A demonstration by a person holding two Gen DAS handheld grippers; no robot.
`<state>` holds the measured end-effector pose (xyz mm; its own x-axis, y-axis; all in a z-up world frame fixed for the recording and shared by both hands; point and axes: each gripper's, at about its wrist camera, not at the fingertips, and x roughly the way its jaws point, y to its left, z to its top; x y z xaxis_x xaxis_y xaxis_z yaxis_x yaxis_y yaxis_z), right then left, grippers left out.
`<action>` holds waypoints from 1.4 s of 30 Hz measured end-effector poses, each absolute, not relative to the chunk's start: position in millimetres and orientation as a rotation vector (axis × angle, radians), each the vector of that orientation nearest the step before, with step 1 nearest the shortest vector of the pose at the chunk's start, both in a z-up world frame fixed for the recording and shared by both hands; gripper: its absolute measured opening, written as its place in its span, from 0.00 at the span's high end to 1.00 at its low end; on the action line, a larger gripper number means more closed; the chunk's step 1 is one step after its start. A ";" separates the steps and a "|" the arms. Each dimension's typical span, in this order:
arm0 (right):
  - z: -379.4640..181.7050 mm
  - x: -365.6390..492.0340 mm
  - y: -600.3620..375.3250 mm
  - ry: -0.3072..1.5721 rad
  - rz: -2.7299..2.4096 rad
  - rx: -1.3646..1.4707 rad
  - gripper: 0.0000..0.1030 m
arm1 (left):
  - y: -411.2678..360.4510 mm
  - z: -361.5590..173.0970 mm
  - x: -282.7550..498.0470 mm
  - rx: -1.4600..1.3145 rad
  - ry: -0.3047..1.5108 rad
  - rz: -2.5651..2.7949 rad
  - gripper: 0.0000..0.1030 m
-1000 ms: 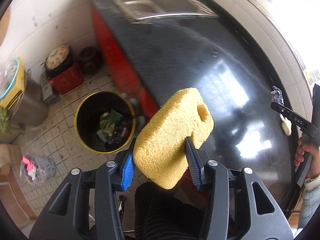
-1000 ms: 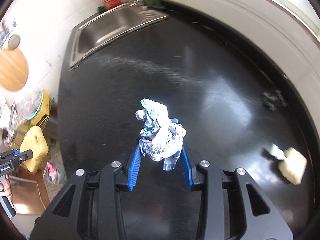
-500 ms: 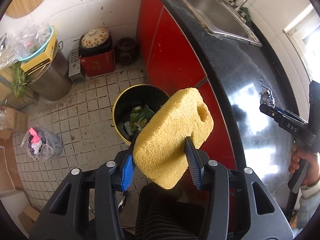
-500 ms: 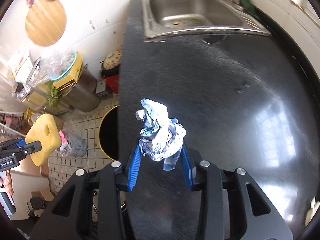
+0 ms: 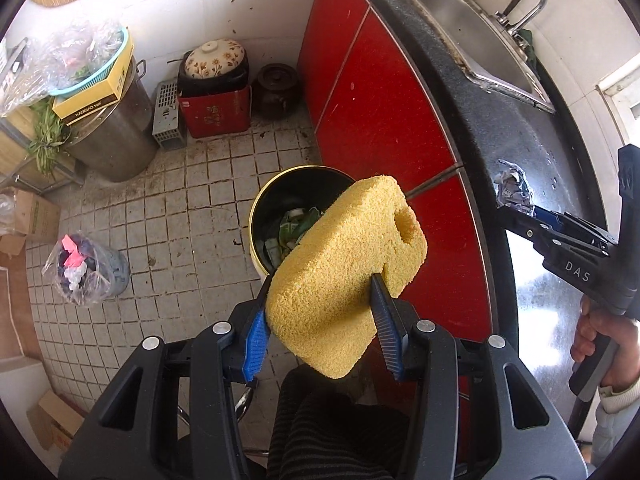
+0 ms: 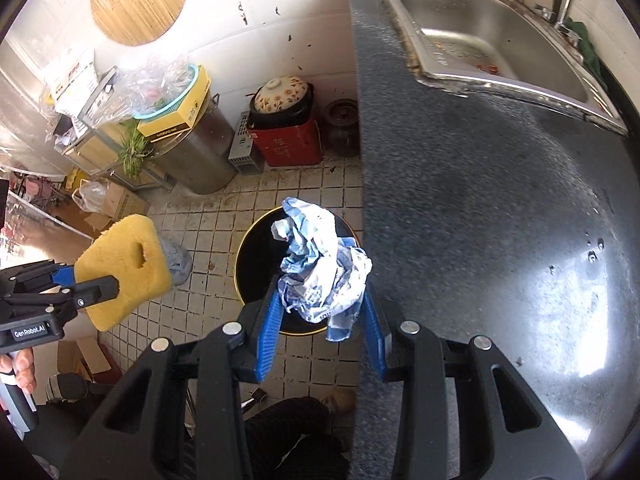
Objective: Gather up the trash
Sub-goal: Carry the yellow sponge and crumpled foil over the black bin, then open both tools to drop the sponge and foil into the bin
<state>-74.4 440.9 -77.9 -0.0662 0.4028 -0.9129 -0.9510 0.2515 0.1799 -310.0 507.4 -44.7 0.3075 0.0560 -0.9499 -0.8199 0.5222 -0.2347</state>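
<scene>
A home kitchen: steel sink [image 6: 496,36], black counter [image 6: 480,208], tiled floor [image 5: 168,208]

Both wrist views look steeply down (close), sharing bin [image 5: 280,200] [image 6: 256,264].

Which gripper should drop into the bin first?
Probably right: the right gripper holds the crumpled paper in front of the bin's opening, while the sponge in the left gripper sits off to its side.

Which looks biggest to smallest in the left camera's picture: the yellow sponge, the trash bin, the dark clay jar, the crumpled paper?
1. yellow sponge, though it sits nearest the camera, which swells it
2. trash bin, partly hidden behind the sponge
3. dark clay jar
4. crumpled paper
</scene>
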 end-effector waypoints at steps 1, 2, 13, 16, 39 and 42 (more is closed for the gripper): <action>-79.1 -76.2 443.8 1.119 1.248 -0.656 0.64 | 508.5 -46.9 -308.9 -0.847 1.115 0.679 0.56; -80.4 -78.8 446.3 1.118 1.246 -0.669 0.64 | 509.4 -49.5 -307.4 -0.848 1.120 0.680 0.56; -85.4 -80.6 458.2 1.129 1.260 -0.700 0.64 | 514.1 -62.0 -293.7 -0.854 1.138 0.668 0.56; -86.2 -80.6 461.0 1.132 1.261 -0.702 0.64 | 518.6 -61.0 -290.4 -0.857 1.131 0.662 0.56; -37.5 4.5 348.9 0.970 1.092 -0.545 0.16 | 534.1 -0.9 -213.7 -0.714 1.020 0.700 0.07; -45.9 55.5 254.2 1.028 0.862 -0.450 0.16 | 507.8 -6.6 -171.2 -0.683 1.053 0.595 0.07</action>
<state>55.5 254.2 -45.9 0.2403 0.4067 -0.8814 -0.7972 0.6008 0.0599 -171.2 507.8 -6.6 0.3788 0.1159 -0.9182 -0.7265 0.6518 -0.2174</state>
